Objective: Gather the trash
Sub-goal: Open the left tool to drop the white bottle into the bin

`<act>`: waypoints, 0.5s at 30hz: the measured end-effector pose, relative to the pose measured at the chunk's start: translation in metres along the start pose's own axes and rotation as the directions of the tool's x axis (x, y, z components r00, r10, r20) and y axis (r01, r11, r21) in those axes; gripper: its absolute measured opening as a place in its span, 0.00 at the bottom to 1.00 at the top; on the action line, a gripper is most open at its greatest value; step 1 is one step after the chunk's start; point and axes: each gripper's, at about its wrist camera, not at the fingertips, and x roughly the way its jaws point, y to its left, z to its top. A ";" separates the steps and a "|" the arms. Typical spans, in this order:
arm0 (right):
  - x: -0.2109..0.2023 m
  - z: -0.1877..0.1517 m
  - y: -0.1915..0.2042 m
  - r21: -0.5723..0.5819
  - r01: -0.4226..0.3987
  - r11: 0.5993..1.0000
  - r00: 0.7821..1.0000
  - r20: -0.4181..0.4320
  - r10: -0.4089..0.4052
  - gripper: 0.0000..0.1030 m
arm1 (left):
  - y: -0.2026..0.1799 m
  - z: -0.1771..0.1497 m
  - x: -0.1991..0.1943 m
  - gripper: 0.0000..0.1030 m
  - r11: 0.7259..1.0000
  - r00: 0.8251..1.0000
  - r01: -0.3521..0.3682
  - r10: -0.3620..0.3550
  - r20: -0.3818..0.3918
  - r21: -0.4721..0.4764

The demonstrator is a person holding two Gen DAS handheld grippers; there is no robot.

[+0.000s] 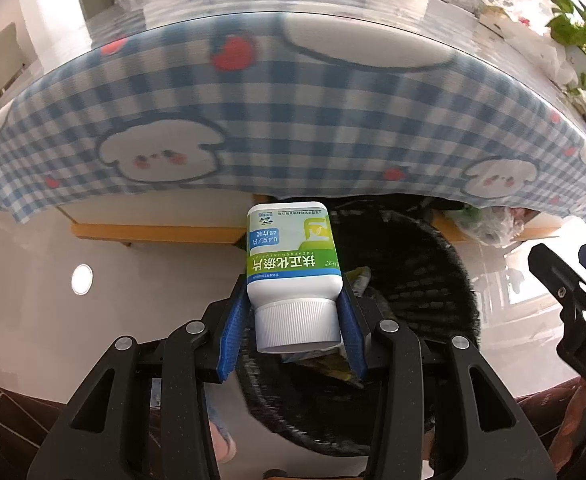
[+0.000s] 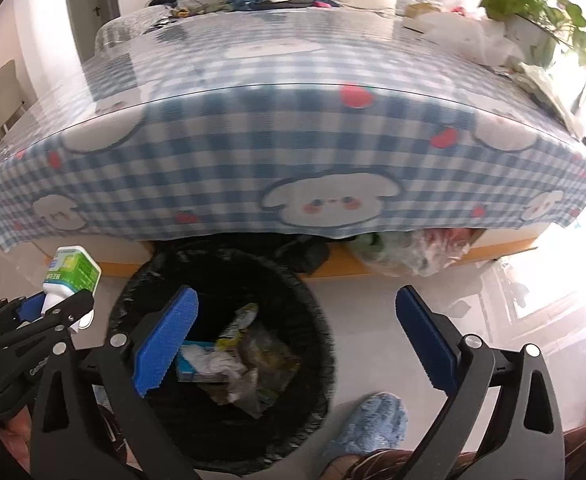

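Checked tablecloth point(image 2: 253, 152) fills 12 o'clock. Black-lined trash bin point(image 2: 317, 320) sits below your right gripper point(image 2: 293, 336), jaws wide apart, nothing between. Your left gripper point(image 1: 293, 320) is clamped on the white pill bottle point(image 1: 291, 256), bin behind at 3 o'clock.

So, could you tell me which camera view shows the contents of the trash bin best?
The right wrist view: it looks into the black trash bin, showing wrappers and tissue. In the left wrist view the held bottle and left hand-held gripper block most of it.
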 end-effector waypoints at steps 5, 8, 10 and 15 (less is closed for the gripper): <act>-0.001 0.002 -0.034 0.038 0.023 0.999 1.000 -0.001 -0.023 0.92 | -0.028 0.000 0.003 0.40 0.999 1.000 0.021 -0.021 -0.005 0.029; -0.002 0.002 -0.050 0.060 0.034 0.998 0.999 0.000 -0.034 0.92 | -0.039 0.000 0.005 0.40 0.999 1.000 0.029 -0.028 -0.011 0.045; -0.002 0.003 -0.060 0.073 0.037 0.997 0.999 -0.002 -0.037 0.92 | -0.047 -0.001 0.008 0.40 0.998 0.999 0.040 -0.039 -0.022 0.050; -0.001 0.002 -0.069 0.092 0.040 0.995 0.999 -0.007 -0.040 0.92 | -0.062 -0.004 0.015 0.40 0.996 0.999 0.043 -0.040 -0.032 0.073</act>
